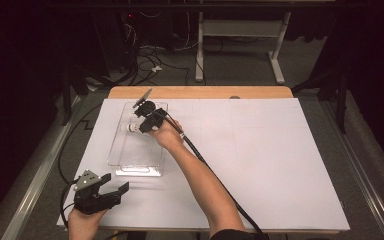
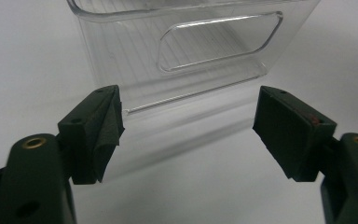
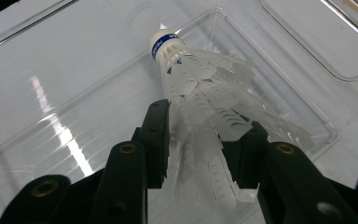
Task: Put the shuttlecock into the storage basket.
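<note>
Nearby, shuttlecock [image 3: 200, 88] inside clear bin [image 1: 125, 159].

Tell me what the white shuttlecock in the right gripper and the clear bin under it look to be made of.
White feather shuttlecock: the skirt looks like real feathers, matte with fine barbs and frayed edges; the rounded cap with its blue band seems cork or foam under a smooth white skin, hard to tell which. Clear rectangular bin: likely rigid glossy plastic, see-through, with bright glare streaks and a moulded handle cutout. The right gripper clamps the feathers.

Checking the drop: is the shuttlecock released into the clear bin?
No. The right claw grips the shuttlecock feathers over the bin.
</note>
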Available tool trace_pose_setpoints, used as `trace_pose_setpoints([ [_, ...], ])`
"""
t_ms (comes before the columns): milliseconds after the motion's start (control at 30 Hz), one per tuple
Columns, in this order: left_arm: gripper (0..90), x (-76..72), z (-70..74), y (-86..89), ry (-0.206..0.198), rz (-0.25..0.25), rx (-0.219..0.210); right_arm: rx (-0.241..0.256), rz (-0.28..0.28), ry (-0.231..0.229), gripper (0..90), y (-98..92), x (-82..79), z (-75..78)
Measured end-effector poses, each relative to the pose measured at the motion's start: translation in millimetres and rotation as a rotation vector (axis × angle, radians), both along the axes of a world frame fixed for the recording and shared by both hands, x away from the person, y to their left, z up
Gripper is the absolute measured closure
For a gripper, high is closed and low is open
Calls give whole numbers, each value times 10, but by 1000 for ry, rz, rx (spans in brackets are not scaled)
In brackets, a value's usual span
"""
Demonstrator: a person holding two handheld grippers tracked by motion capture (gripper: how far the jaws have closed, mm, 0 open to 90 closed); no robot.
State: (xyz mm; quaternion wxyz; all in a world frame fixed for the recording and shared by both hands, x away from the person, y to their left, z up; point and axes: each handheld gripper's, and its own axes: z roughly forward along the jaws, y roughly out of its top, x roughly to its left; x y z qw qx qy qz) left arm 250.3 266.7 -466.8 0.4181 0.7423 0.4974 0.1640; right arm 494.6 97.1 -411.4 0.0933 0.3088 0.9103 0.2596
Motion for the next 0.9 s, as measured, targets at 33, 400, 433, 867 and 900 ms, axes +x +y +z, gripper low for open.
trace_pose_setpoints([
  [33,249,1,0,-1,1,0,0,2,-4,3,633,-13,1,8],
  [400,249,1,0,-2,0,0,2,17,-17,10,628,-105,-1,50],
  [433,249,1,0,-1,0,0,4,15,-12,7,627,-111,0,53],
  [867,250,3,-8,26,6,18,-4,17,-31,0,627,-263,-10,85],
  [900,250,2,-7,25,6,18,-3,18,-41,7,628,-282,-14,86],
])
